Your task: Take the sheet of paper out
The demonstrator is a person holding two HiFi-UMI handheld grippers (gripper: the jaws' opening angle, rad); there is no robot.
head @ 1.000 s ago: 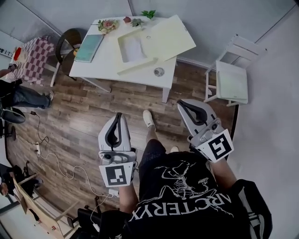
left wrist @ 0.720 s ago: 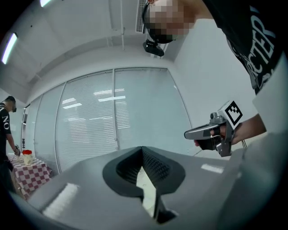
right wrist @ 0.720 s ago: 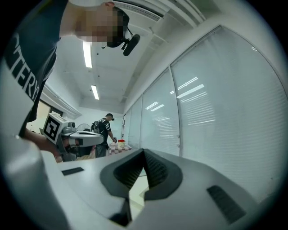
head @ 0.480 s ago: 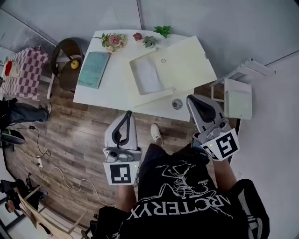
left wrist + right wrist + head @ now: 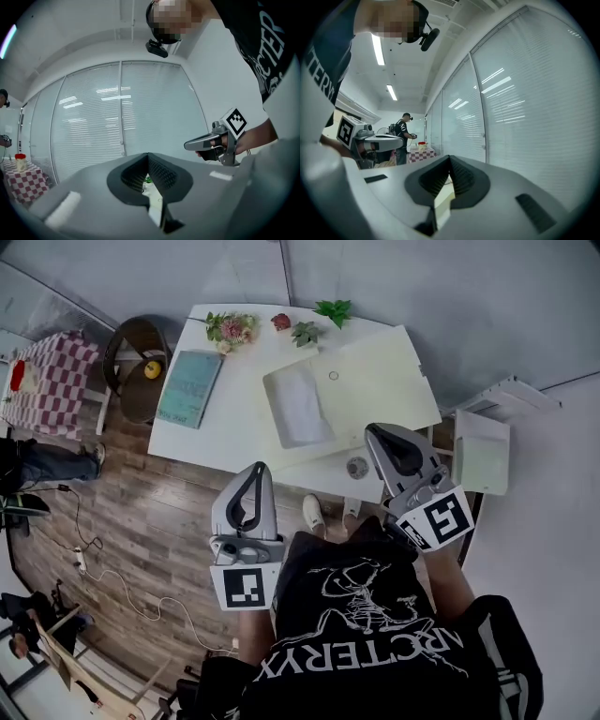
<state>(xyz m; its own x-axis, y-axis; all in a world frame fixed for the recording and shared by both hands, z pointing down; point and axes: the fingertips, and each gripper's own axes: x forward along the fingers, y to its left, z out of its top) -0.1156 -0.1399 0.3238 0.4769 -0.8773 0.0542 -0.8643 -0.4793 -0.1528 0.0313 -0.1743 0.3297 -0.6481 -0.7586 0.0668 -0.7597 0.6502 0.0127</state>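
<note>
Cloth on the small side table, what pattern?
Red-and-white checked tablecloth; the head view shows it best.

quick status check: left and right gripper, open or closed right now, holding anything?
left gripper: closed, jaws together, nothing between them.
right gripper: closed, jaws together, nothing held.

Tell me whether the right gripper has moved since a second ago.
Yes. The right gripper has advanced toward the white table; its tip now overlaps the table's near edge.
</note>
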